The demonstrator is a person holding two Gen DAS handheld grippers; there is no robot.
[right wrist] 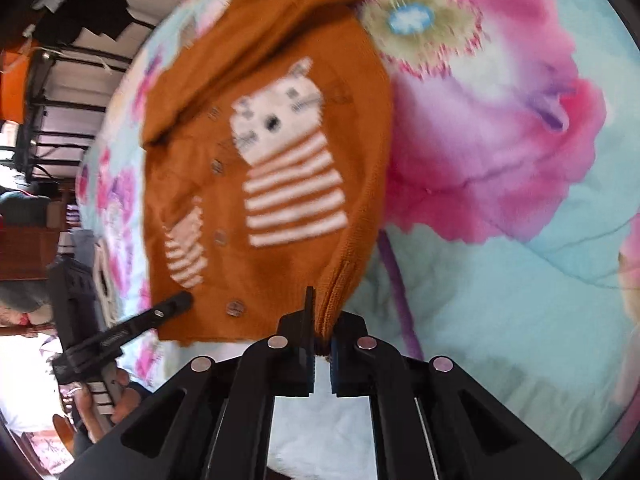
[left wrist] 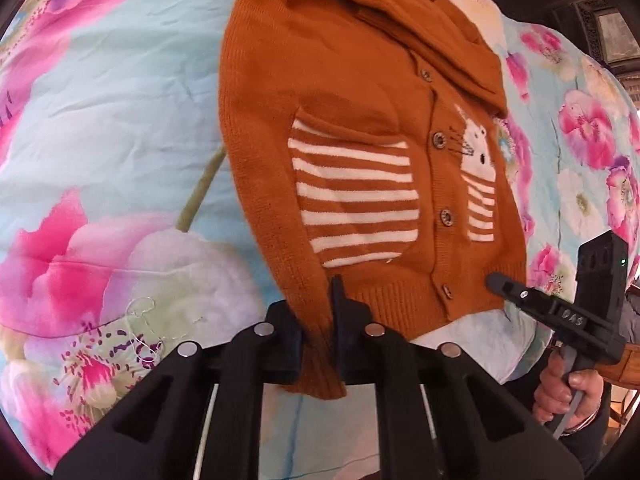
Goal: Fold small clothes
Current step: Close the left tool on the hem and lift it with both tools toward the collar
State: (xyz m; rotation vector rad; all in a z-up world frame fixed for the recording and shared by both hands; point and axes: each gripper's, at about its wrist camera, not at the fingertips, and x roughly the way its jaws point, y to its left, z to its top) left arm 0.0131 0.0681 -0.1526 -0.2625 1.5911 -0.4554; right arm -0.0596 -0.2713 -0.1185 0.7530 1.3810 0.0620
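A small orange knitted cardigan (left wrist: 360, 128) with white stripes, a white cat motif and brown buttons lies front up on a floral bedspread (left wrist: 112, 128). One sleeve is folded across its upper part. My left gripper (left wrist: 320, 336) is shut on the cuff of the sleeve (left wrist: 316, 352) lying along the cardigan's left side. My right gripper (right wrist: 322, 340) is shut on the ribbed hem corner (right wrist: 334, 300) of the cardigan (right wrist: 280, 168). Each gripper shows in the other's view, the right one (left wrist: 496, 280) and the left one (right wrist: 182, 302), both at the cardigan's hem.
The bedspread (right wrist: 500, 280) is light blue with big pink flowers. Its near edge runs just below the hem. A dark rack with clothes and an orange bin (right wrist: 16, 84) stand beyond the bed. Wooden furniture (right wrist: 24, 252) stands at the side.
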